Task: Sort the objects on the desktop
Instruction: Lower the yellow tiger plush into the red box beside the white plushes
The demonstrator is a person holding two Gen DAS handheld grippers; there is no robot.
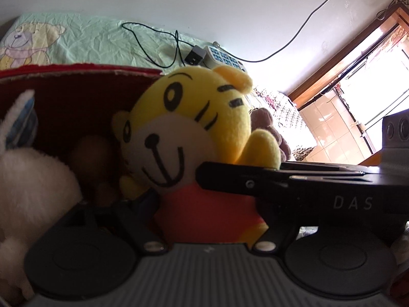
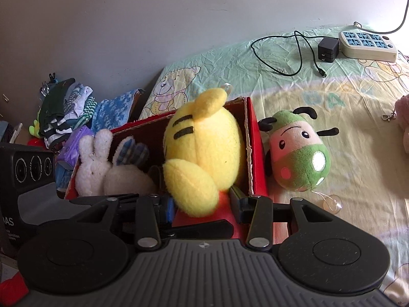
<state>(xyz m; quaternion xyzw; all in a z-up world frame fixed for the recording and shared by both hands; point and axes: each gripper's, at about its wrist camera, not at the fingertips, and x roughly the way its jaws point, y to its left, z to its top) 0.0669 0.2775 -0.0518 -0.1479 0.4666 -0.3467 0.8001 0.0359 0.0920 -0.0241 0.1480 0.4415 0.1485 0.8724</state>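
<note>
A yellow tiger plush with an orange body is held at the rim of a red cardboard box. Both grippers close on its orange body from opposite sides. My left gripper grips it low, facing its front. My right gripper grips it from behind, where I see the back of its head. The other gripper's finger crosses the left wrist view. A white rabbit plush lies inside the box. A green and pink bug plush lies on the bed sheet right of the box.
A power strip, a black charger and its cable lie at the far right of the sheet. A pile of folded clothes sits left of the box. A pink plush shows at the right edge.
</note>
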